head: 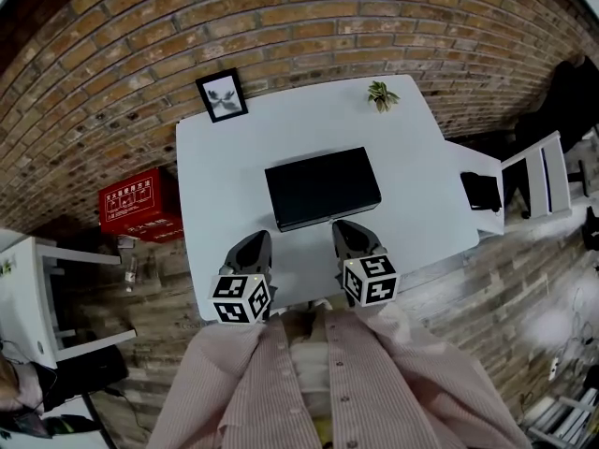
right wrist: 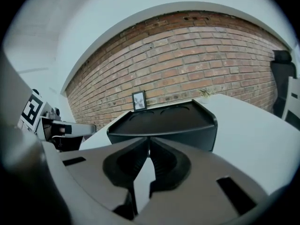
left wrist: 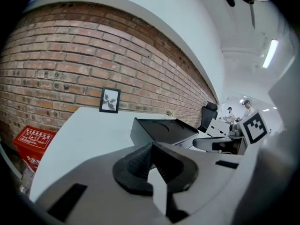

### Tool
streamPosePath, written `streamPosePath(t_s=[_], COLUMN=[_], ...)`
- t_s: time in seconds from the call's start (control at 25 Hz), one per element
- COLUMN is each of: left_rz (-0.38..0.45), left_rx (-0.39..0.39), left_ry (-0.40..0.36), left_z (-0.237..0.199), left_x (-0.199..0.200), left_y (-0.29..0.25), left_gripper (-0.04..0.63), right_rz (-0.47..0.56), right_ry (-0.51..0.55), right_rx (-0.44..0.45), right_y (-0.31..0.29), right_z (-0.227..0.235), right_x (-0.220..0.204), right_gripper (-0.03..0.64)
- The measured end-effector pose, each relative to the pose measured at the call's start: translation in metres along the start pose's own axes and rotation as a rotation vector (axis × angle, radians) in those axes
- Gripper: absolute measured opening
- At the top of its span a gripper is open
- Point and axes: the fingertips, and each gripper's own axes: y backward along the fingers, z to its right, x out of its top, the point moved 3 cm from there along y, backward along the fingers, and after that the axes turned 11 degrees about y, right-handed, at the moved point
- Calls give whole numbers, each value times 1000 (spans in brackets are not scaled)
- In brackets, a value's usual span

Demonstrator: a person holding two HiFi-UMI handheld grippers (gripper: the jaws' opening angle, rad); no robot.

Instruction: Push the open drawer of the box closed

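Observation:
A flat black box lies in the middle of the white table; its top is a shallow tray with two round hollows. A thin pale strip runs along its near edge, and I cannot tell how far the drawer stands out. My left gripper hovers near the table's front edge, left of the box's near corner, jaws together and empty. My right gripper sits just in front of the box's near side, its tips nearly touching with nothing between them. The box fills the right gripper view straight ahead; in the left gripper view the box lies ahead to the right.
A framed picture leans at the table's back left and a small plant stands at the back right. On the floor are a red crate to the left, a white cabinet, and a white chair to the right.

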Motion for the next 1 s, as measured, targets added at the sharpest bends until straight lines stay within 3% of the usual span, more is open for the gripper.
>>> streamPosePath(t_s=[0.56, 1.0], left_rz=[162, 273], left_rx=[6, 19], left_ry=[-138, -127], left_z=[25, 27], left_x=[41, 74], left_y=[47, 79], left_gripper=[-5, -5], right_rz=[180, 316], right_ry=[21, 30], right_rx=[55, 66], right_y=[46, 79], right_z=[-7, -3], right_x=[54, 98], right_gripper=[5, 4])
